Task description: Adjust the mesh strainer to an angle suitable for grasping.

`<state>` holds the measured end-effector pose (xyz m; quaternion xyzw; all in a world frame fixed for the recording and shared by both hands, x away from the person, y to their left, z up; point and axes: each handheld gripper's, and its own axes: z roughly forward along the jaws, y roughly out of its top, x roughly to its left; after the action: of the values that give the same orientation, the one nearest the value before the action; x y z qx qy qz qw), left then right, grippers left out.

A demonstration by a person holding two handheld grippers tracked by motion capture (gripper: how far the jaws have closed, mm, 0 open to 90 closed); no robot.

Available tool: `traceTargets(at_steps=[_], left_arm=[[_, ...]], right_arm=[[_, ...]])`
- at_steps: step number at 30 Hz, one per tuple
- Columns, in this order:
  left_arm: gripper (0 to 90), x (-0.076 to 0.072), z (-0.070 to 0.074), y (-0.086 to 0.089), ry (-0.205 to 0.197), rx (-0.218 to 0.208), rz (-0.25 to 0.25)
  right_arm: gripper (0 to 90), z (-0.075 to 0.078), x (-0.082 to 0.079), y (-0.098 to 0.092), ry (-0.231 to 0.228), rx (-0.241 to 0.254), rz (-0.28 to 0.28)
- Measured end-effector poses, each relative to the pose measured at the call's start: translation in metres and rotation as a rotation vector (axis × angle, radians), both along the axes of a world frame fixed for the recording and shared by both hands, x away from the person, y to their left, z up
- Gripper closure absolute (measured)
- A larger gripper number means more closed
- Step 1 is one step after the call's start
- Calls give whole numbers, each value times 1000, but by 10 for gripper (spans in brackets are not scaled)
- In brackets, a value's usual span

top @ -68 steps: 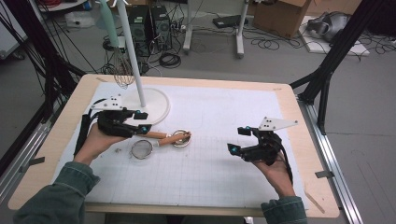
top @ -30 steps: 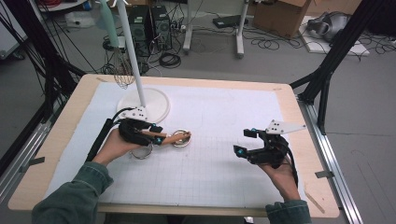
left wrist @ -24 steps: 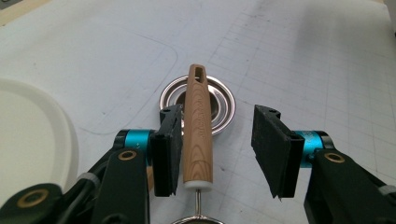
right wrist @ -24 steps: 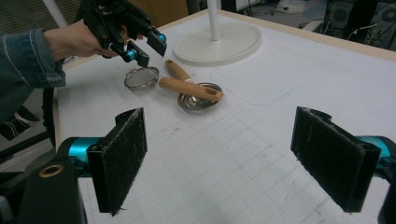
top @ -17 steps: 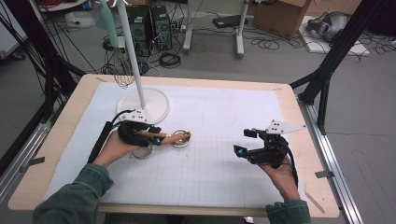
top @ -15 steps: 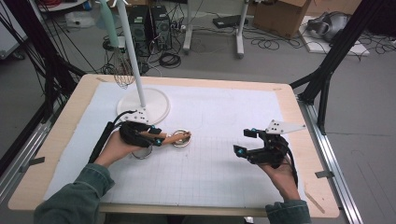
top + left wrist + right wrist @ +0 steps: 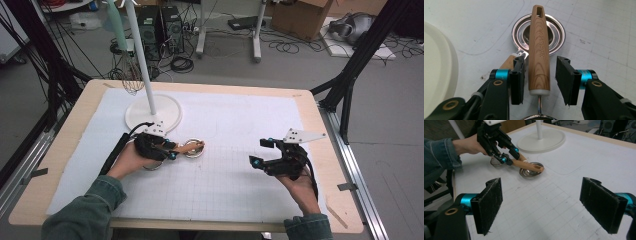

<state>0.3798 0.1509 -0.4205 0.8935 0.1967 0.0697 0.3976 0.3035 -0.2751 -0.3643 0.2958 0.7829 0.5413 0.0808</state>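
Work here is picking up a wooden-handled strainer (image 7: 538, 47), and it is only part done. The left hand-held gripper (image 7: 540, 80) is down low over the white surface (image 7: 235, 125), and the strainer's wooden handle lies right between its two black pads (image 7: 565, 80). The jaws have just been closing in on the handle. A small gap shows on each side of the wood, so the pads do not squeeze it yet. The grab is not finished.

The strainer lies on the surface, near the round white base of a stand (image 7: 152, 114). The far end of its handle rests on top of a shiny round metal dish (image 7: 551, 27). A second wooden handle (image 7: 507, 62) peeks out from under the left pad, joined to that dish. In the high view the left hand-held gripper (image 7: 159, 149) sits just beside the dish (image 7: 194, 149).

The right hand-held gripper (image 7: 549, 202) is wide open and holds nothing. It hangs over a bare part of the surface, well apart from the strainer.

What is left, I think: close the jaws the rest of the way, get a firm hold on the handle, then lift the strainer off the dish. After that it may go to the stand, but that is a guess.
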Motion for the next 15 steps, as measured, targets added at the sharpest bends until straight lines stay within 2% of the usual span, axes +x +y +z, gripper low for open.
traceTargets(at_steps=[3,6,9,15], left_arm=[[607,-1,-1,-1,1,2,2],[613,0,-2,-1,1,28,-7],[616,0,-4,-3,3,25,1],[632,0,-6,-6,2,64,-11]], right_arm=[[173,0,0,0,-2,0,3],[173,0,1,1,-2,-2,2],[173,0,1,1,-3,-2,3],[173,0,1,1,-8,-2,7]])
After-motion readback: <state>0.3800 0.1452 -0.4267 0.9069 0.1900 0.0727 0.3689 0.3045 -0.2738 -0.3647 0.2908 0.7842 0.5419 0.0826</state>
